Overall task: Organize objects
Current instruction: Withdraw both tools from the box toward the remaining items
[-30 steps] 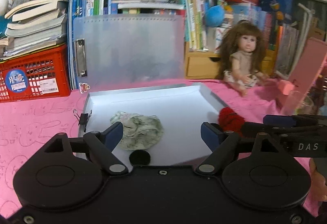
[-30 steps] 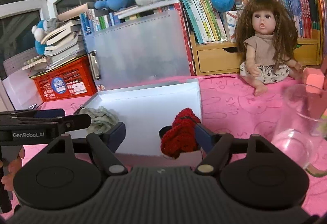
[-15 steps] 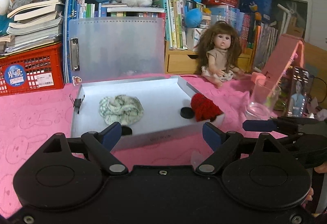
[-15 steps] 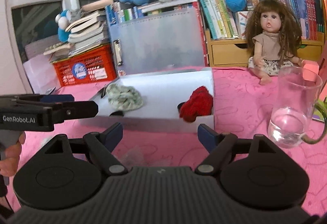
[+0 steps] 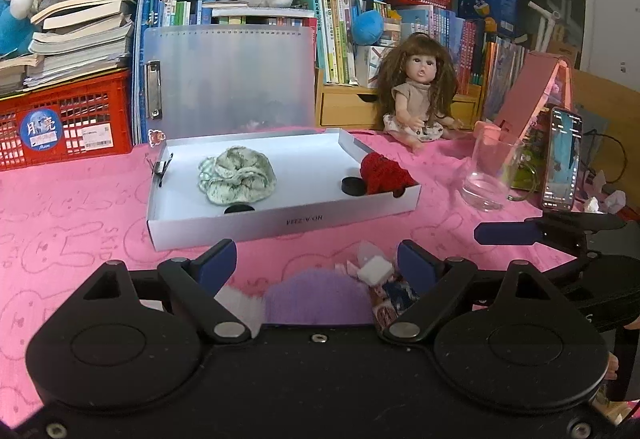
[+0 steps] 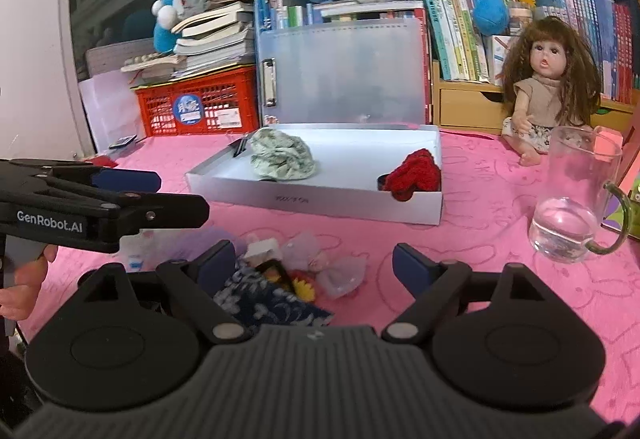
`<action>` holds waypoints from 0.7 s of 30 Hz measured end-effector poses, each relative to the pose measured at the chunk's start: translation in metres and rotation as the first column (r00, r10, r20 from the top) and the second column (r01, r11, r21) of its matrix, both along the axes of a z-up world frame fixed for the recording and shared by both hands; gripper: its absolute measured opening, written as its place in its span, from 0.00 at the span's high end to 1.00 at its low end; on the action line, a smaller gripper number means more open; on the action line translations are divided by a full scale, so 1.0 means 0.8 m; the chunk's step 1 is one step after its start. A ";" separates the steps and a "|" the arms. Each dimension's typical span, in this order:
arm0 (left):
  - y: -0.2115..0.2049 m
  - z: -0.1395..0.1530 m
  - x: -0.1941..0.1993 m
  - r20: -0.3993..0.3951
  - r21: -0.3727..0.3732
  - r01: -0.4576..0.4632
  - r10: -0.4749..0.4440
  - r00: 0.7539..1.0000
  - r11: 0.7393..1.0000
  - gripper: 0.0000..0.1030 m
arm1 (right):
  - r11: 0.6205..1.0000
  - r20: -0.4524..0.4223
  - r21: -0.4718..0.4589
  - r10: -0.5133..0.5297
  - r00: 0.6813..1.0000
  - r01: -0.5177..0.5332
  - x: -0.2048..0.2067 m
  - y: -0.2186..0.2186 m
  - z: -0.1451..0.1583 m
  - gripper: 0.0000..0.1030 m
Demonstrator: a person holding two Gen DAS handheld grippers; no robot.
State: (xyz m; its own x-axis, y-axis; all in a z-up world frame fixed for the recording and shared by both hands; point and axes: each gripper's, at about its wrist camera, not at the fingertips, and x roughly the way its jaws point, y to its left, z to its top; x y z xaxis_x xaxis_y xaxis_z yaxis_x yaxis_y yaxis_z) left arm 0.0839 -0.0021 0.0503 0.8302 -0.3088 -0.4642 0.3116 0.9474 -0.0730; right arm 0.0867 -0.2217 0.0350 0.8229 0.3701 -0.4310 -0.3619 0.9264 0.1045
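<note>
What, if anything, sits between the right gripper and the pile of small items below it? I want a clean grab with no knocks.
Nothing visible does. The right gripper is open, with the pile of small items directly between its fingers on the pink cloth. The glass mug stands off to the right and the white tray lies beyond.

Crammed bookshelf [image 5: 400, 39] before dark windows [image 6: 116, 3], pink tablecloth [image 5: 60, 199].

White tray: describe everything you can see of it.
The white tray is a shallow rectangular box, cardboard by its look, lying flat and open on the pink cloth. Small print marks its near wall. Inside lie a green scrunchie, a red scrunchie in the right corner, and two black discs. A binder clip grips its left rim.
</note>
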 end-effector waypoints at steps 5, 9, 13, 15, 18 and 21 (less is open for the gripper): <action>0.008 -0.009 -0.021 -0.001 -0.018 -0.022 0.022 1.000 1.000 0.15 | 1.000 -0.007 0.007 0.004 1.000 -0.004 -0.015 0.005 -0.003 0.11; 0.016 -0.020 -0.043 0.007 -0.062 -0.062 0.063 0.998 0.996 0.14 | 1.000 0.001 0.012 -0.017 1.000 0.017 -0.032 0.008 -0.006 0.11; 0.021 -0.031 -0.066 0.010 -0.102 -0.089 0.091 0.996 0.991 0.14 | 1.000 0.022 -0.004 -0.004 1.000 0.004 -0.048 0.012 -0.009 0.11; 0.023 -0.037 -0.073 0.007 -0.099 -0.094 0.095 0.995 0.991 0.14 | 1.000 0.015 -0.014 0.012 1.000 -0.012 -0.051 0.015 -0.013 0.11; 0.022 -0.045 -0.082 0.008 -0.073 -0.103 0.104 0.995 0.992 0.14 | 1.000 -0.016 -0.018 0.025 1.000 -0.025 -0.052 0.018 -0.023 0.11; 0.024 -0.052 -0.086 -0.003 -0.079 -0.111 0.111 0.994 0.991 0.16 | 0.999 -0.035 -0.029 0.026 0.999 -0.027 -0.054 0.020 -0.031 0.11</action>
